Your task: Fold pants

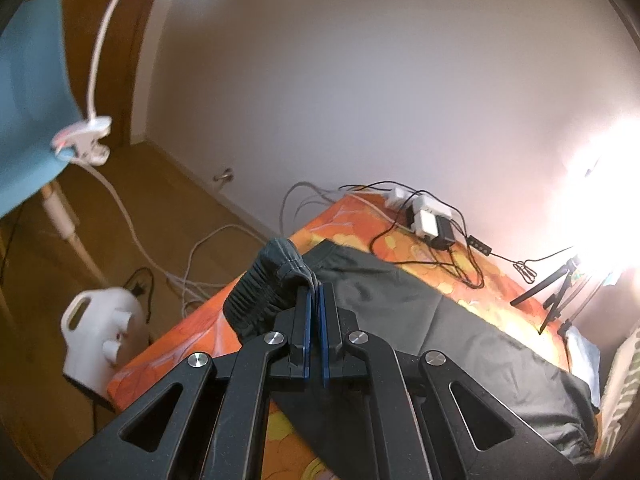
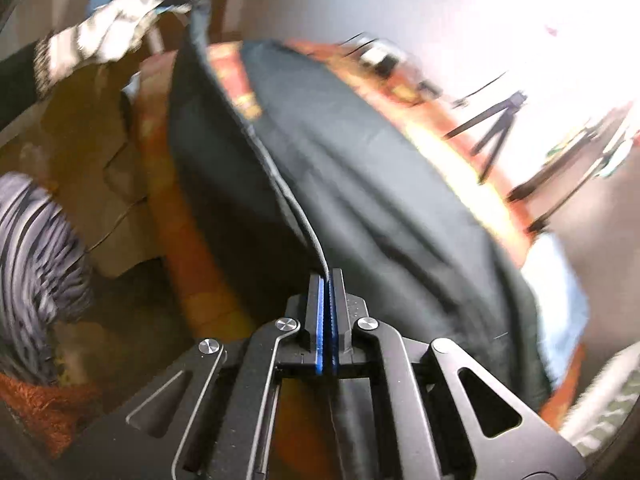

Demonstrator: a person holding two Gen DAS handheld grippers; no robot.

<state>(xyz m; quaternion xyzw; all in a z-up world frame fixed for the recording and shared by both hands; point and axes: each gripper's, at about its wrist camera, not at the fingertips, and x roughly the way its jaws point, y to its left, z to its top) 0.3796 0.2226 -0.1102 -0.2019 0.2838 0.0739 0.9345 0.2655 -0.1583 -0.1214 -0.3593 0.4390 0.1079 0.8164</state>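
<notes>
Dark grey pants (image 1: pixel 420 320) lie on a table under an orange patterned cloth (image 1: pixel 352 216). My left gripper (image 1: pixel 316 286) is shut on the ribbed waistband corner (image 1: pixel 264 284) and holds it lifted above the table's left end. My right gripper (image 2: pixel 329 276) is shut on a fabric edge of the pants (image 2: pixel 360 184), raised off the table. In the blurred right wrist view the lifted cloth stretches from my right gripper up to the left gripper's gloved hand (image 2: pixel 100 36) at top left.
A white power strip with adapters and black cables (image 1: pixel 428 220) sits at the table's far end. A black tripod (image 1: pixel 556 296) stands at the right under a bright lamp. On the floor are a white jug (image 1: pixel 100 328), cables and a blue chair (image 1: pixel 32 92).
</notes>
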